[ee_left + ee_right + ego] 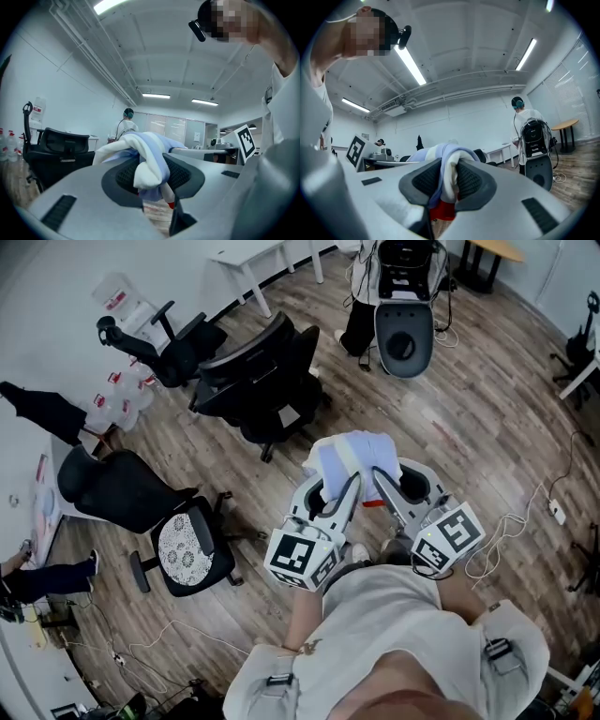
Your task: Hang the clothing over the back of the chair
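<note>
Between the two pairs of jaws the clothing (352, 460) is a bunched pale blue and white wad. It runs crosswise from the left gripper (339, 495) to the right gripper (386, 491), each part-closed and pinching a fold. Ahead of the jaws and off to their left, across bare wooden floor (450, 427), stands a black chair (262, 357); I'd judge the left gripper nearer its back.
</note>
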### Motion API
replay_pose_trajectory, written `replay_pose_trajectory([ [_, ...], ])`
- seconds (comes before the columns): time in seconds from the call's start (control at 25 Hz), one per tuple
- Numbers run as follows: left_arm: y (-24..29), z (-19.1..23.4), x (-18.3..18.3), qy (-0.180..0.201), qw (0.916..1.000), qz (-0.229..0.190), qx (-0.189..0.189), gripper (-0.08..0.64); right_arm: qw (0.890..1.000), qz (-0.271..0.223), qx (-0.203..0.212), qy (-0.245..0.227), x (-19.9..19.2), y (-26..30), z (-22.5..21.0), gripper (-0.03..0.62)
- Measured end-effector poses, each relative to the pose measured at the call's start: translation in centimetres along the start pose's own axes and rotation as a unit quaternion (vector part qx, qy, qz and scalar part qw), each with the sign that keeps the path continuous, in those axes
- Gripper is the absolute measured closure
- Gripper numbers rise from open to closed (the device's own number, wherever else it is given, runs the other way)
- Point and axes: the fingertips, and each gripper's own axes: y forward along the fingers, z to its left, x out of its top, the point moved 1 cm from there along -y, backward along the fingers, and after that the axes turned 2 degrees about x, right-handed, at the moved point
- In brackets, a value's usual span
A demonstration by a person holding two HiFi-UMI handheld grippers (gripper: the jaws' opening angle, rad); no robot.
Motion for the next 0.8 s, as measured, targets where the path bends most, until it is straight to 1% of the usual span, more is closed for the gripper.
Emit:
replay_pose_trajectory([
  [0.16,0.5,0.2,0.1,0.001,1.0000,-0.005,-0.005,0.422,1.000,0.000,-0.002,-0.004,0.2,0.2,-0.5,0.500],
  [0.32,1.9,2.3,0.2,-0.005,1.0000,-0.005,-0.004,0.420,1.000,0.006,0.002,-0.001,0.0,2.4,-1.8,0.500],
  [0.6,4.3,4.8,0.6,-0.007,0.9996,0.001,0.027,0.421,1.000,0.008,0.021,0.013,0.0,5.4,-4.3,0.500],
  [0.8,6.9,6.4,1.1,-0.004,0.9992,0.001,0.040,0.421,1.000,0.008,0.028,0.009,0.5,7.3,-6.8,0.502],
])
